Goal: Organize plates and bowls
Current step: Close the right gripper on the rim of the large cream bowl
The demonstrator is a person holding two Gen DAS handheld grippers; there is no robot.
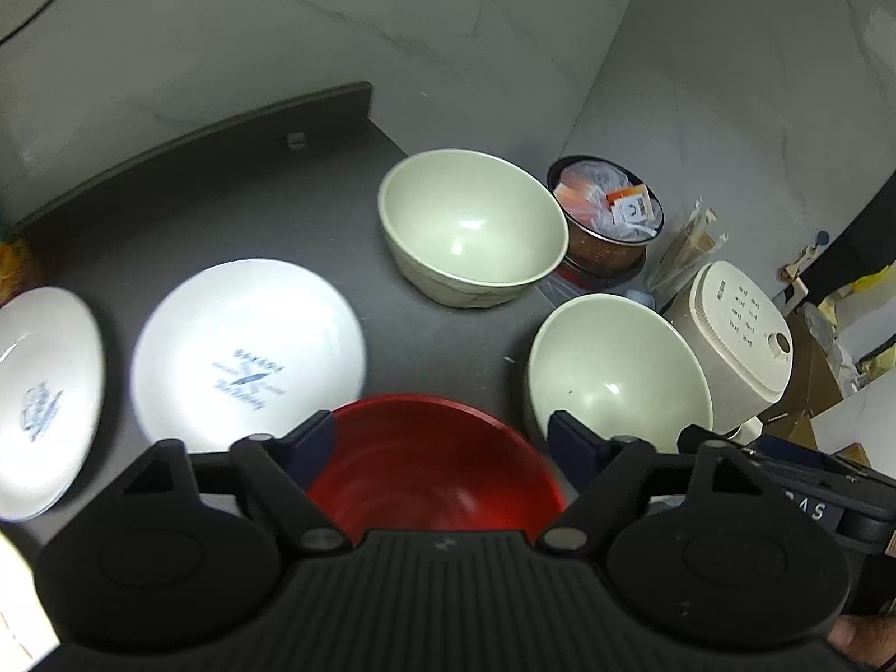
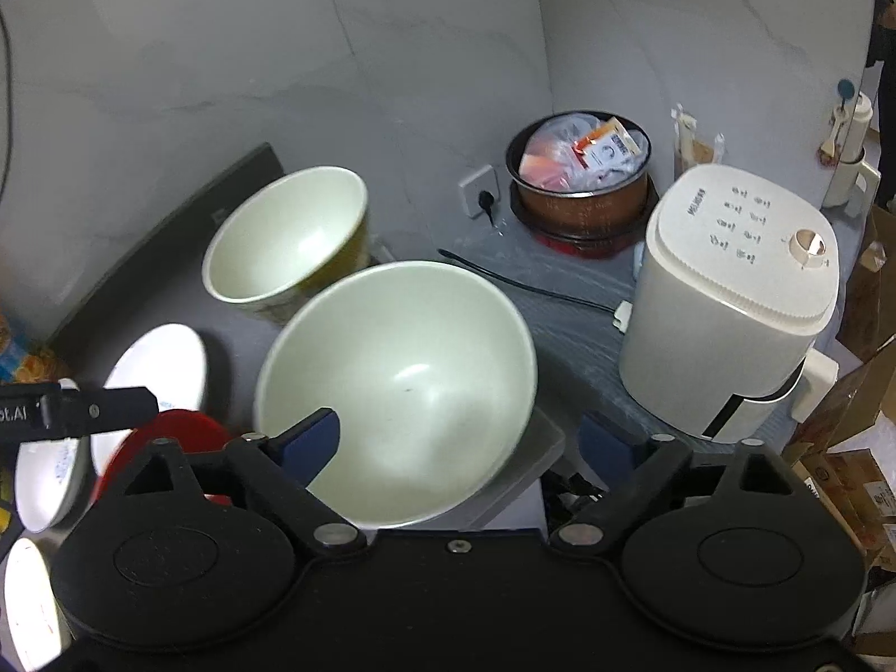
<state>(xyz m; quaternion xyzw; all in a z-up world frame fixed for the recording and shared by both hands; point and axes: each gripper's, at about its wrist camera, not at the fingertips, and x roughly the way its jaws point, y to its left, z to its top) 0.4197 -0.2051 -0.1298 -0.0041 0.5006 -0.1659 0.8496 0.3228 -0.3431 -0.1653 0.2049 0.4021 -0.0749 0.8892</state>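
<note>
Bowls [image 1: 470,229], plates [image 1: 246,353] on dark counter [image 1: 224,207], marble walls [image 1: 448,45]; both grippers [image 1: 439,437] [image 2: 459,437] spread, empty.

The left gripper [image 1: 439,437] sits low in its frame with its fingers [image 1: 313,439] spread wide. The right gripper [image 2: 459,439] does likewise, fingers [image 2: 313,442] parted, gripping nothing.

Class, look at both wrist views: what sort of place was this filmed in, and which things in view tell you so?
Most likely a home kitchen corner. A dark counter against pale marble-look walls holds bowls and plates, with a white rice cooker beside a wall socket.
</note>
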